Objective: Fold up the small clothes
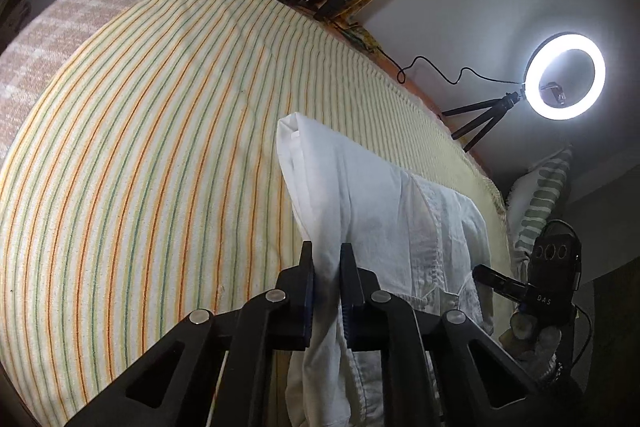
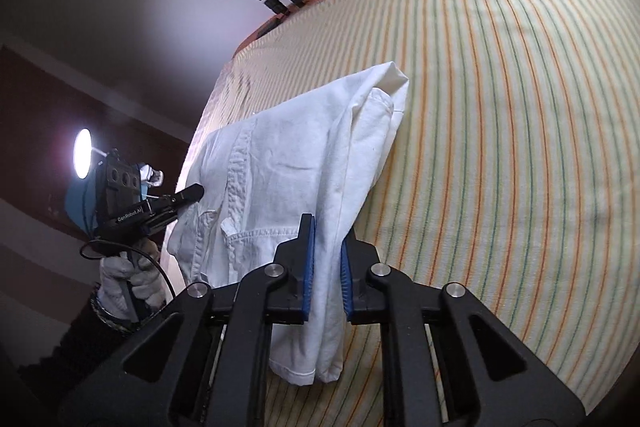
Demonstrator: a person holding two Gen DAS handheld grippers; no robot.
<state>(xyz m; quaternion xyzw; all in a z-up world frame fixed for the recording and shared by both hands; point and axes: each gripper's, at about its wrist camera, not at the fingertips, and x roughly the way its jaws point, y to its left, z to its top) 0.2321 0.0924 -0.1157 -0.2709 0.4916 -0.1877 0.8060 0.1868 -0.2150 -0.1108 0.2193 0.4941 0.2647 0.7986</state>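
On the left side of the work, the left gripper [image 1: 326,259] is clenched on a gathered edge of the white shirt [image 1: 384,227], the cloth squeezed between its blue pads and hanging down below them. From there the garment stretches across to the right gripper [image 2: 327,231], which likewise grips a bunched edge, its pads pressing the fabric from both sides. In the right wrist view the shirt's button placket and a chest pocket show, and one sleeve lies doubled over the body; the shirt is spread between the two grippers, partly raised above the striped bedsheet [image 1: 160,147] and partly trailing on it. The gloved hand [image 2: 128,279] that carries the left gripper shows at the left of that view, near the bed's edge. Beyond the bed stand a lit ring light [image 1: 565,75] on a small tripod and a striped cushion [image 1: 540,195]. The step in hand looks like carrying a pinched edge over to make a fold. The next move probably calls for both grippers to travel together, keeping the cloth taut, lay the held edge flat on the rest, and only then let go.
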